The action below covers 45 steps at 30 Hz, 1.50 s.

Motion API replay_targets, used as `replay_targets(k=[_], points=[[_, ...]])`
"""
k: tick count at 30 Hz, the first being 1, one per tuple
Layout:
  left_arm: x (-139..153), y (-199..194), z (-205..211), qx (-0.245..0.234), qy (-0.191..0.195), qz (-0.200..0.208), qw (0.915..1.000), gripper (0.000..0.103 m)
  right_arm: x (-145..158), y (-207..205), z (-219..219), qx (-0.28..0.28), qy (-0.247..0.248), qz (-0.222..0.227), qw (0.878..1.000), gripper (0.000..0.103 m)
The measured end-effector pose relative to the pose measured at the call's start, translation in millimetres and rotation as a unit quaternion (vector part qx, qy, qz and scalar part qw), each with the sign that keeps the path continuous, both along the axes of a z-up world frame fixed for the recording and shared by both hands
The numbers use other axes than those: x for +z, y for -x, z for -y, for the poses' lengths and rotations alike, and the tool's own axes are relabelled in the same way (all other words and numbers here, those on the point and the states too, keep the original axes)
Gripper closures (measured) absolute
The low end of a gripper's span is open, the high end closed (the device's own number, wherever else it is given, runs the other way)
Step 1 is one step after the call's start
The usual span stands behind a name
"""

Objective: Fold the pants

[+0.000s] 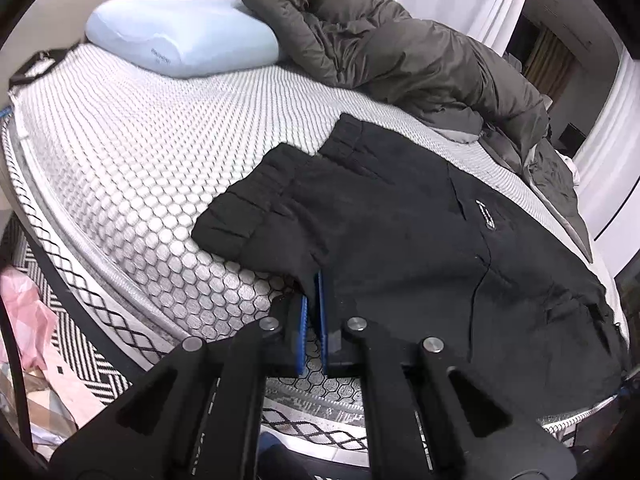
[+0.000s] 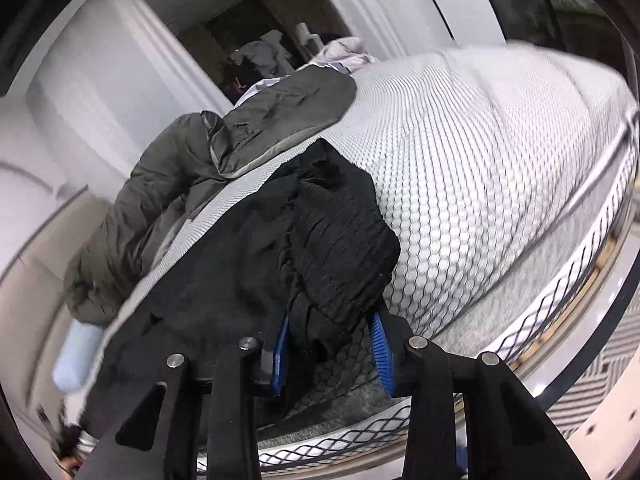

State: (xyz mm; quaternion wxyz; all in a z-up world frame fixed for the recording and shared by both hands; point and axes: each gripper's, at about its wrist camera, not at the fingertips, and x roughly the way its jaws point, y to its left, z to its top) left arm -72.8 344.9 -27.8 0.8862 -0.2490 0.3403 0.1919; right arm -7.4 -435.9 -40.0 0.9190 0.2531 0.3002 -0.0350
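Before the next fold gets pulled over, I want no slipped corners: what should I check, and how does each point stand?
1. Left gripper clamped on the black pants: ok, fingers shut on the fabric edge.
2. Right gripper clamped: not ok, cloth bunches between the fingers, but a gap shows beside the right pad.
3. Pants lying flat: not ok, rumpled at the right gripper's end.
4. Pants clear of the grey duvet: ok at the waistband end.
5. Bare mattress to fold onto: ok.
6. Pant hems aligned: cannot tell.
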Motion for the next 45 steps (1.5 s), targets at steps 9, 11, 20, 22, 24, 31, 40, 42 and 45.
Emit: replay_targets(k=[9, 11, 20, 22, 24, 31, 40, 42, 45], points=[[23, 30, 1, 0.023, -0.014, 0.016, 0.9995, 0.016, 9, 17, -21, -0.054, 0.129, -0.024, 0.99, 0.004], [41, 28, -2, 0.024, -0.011, 0.041, 0.9988, 0.007, 28, 21, -26, -0.064, 0.155, -0.005, 0.986, 0.003], [37, -122, -24, -0.048, 0.113, 0.023, 0.9921, 0.019, 70, -73, -97, 0.051, 0.115, 0.058, 0.99, 0.0], [18, -152, -31, -0.041, 0.138, -0.013, 0.9894, 0.024, 69, -98, -110, 0.081, 0.112, 0.045, 0.989, 0.0], [5, -169, -37, -0.03, 0.153, -0.036, 0.9872, 0.03, 68, -121, -116, 0.088, 0.124, 0.029, 0.988, 0.0], [-4, -207, -60, 0.001, 0.153, -0.006, 0.9882, 0.103, 78, -175, -112, 0.095, 0.173, 0.011, 0.98, 0.0], [0, -223, -82, 0.031, 0.096, -0.018, 0.9947, 0.093, 56, -225, -39, 0.081, 0.145, -0.096, 0.981, 0.0], [3, -222, -76, 0.021, 0.087, -0.016, 0.9958, 0.068, 53, -248, -31, 0.095, 0.134, -0.108, 0.98, 0.002], [3, -229, -75, 0.027, 0.065, -0.024, 0.9973, 0.058, 49, -289, -13, 0.095, 0.103, -0.119, 0.983, 0.003]])
